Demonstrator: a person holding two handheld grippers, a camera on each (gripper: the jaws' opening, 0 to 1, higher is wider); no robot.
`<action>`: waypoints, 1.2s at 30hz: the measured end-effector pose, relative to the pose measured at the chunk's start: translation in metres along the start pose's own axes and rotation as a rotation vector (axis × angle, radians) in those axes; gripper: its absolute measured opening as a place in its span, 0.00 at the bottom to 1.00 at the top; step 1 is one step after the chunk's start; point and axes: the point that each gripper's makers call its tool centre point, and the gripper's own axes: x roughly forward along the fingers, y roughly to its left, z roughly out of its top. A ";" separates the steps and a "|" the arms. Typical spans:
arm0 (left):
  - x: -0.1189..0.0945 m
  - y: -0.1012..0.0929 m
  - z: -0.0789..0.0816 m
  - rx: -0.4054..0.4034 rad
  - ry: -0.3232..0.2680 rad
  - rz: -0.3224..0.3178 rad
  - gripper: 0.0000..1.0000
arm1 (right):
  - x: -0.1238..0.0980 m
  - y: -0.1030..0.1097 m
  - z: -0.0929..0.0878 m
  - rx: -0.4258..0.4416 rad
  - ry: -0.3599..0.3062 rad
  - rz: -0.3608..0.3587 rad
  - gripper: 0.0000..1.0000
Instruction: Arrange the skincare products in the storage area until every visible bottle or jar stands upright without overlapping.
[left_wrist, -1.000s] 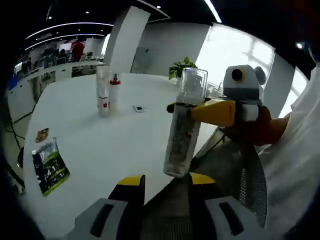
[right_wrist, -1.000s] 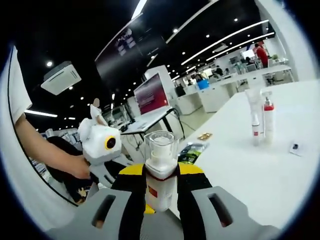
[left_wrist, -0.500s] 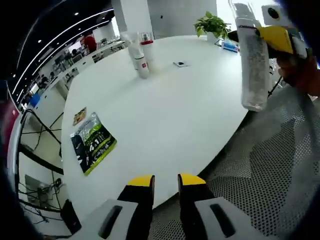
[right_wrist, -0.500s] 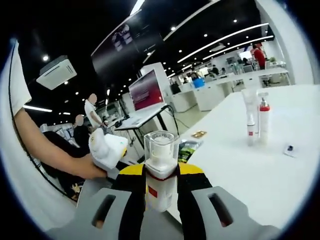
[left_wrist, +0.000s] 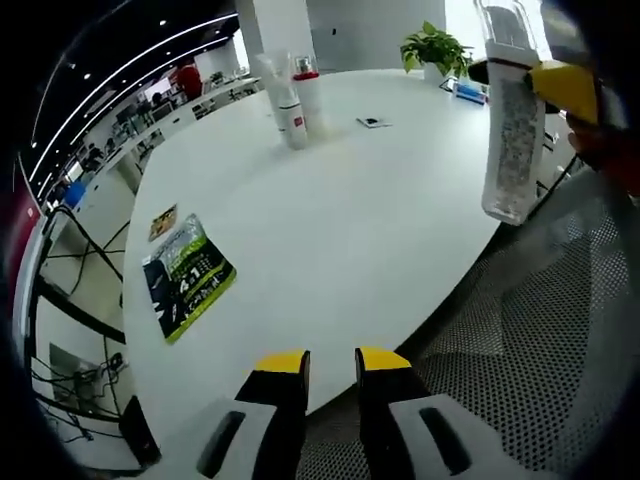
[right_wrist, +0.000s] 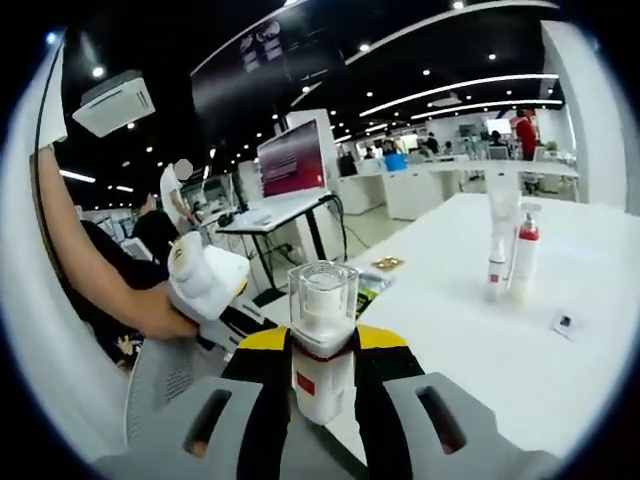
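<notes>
1. The right gripper (right_wrist: 322, 372) is clamped on a clear-capped bottle (right_wrist: 322, 340), holding it upright at the middle of its own view, off the near edge of the desk (right_wrist: 470, 340).
2. In the left gripper view the same bottle (left_wrist: 512, 130) hangs at 2 o'clock, beyond the desk's rim and above a mesh chair seat (left_wrist: 520, 380).
3. The left gripper (left_wrist: 327, 362) holds nothing; its jaws stand slightly parted at 6 o'clock, just short of the desk edge.
4. Two more bottles, a white tube (left_wrist: 283, 100) and a red-capped bottle (left_wrist: 308, 95), stand upright touching or nearly so at 12 o'clock, well apart from both grippers.
5. A green packet (left_wrist: 188, 285) lies flat at 9 o'clock.
6. Step in hand, as I judge it: carrying the bottle in. Next it should travel over the desk and go down upright near the pair without touching them.
</notes>
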 end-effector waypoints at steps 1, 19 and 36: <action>0.001 0.000 -0.002 0.000 0.011 0.000 0.19 | 0.001 0.000 0.000 0.003 0.003 0.004 0.21; 0.000 0.007 0.005 -0.017 -0.026 0.037 0.20 | 0.004 -0.059 0.003 0.052 0.042 -0.064 0.21; 0.000 0.007 0.009 -0.026 -0.045 0.027 0.20 | 0.022 -0.161 0.032 0.019 0.012 -0.215 0.21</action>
